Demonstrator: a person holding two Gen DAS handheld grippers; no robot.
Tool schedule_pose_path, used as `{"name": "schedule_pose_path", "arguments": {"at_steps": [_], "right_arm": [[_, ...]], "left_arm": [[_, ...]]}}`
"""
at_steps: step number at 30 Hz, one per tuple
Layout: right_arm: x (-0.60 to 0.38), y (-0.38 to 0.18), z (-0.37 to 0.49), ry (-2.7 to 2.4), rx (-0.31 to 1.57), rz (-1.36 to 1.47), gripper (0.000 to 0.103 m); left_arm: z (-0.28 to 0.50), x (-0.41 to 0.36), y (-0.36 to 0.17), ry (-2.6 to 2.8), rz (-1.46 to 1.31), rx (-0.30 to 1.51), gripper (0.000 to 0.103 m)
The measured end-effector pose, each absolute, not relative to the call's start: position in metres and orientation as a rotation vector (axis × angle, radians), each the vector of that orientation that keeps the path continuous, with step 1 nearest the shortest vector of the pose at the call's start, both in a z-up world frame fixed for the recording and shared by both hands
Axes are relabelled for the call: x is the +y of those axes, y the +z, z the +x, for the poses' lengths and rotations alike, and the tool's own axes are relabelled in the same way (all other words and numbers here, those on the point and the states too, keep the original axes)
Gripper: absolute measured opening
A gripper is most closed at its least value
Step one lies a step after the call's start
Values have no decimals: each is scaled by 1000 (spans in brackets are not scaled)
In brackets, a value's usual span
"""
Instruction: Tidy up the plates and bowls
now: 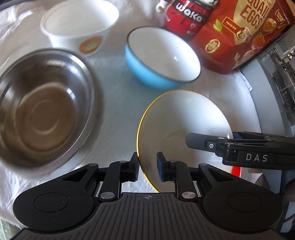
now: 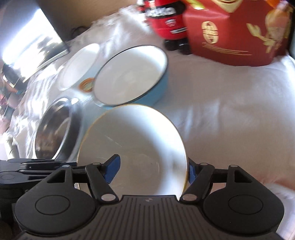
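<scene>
A white bowl with a gold rim (image 1: 177, 118) is held between both grippers above the white cloth. My left gripper (image 1: 147, 168) straddles its near-left rim, one pad outside and one inside, with a visible gap. My right gripper (image 2: 153, 169) straddles its right rim (image 2: 184, 147); the inner finger stands well away from the wall. The right gripper also shows in the left wrist view (image 1: 230, 142). A steel bowl (image 1: 42, 109), a blue bowl (image 1: 162, 55) and a white paper bowl (image 1: 79, 24) stand on the cloth.
A red quail-egg box (image 1: 239, 33) and a red can-shaped toy (image 1: 186, 16) stand at the back of the white cloth (image 2: 230, 110). Grey equipment (image 1: 280, 61) is at the right edge. A dark framed screen (image 2: 33, 44) is at the far left.
</scene>
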State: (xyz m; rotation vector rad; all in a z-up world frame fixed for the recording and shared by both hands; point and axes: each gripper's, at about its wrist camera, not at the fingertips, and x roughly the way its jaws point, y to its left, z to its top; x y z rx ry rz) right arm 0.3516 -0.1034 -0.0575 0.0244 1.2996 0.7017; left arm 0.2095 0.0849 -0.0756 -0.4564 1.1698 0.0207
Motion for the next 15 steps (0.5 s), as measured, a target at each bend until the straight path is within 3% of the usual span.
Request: {"name": "schedule_pose_path", "arguments": {"at_steps": [15], "right_arm": [[-95,-62,310,705,1335,81,78]], "left_arm": [[204,100,-74,-19,-446,1152,21]]}}
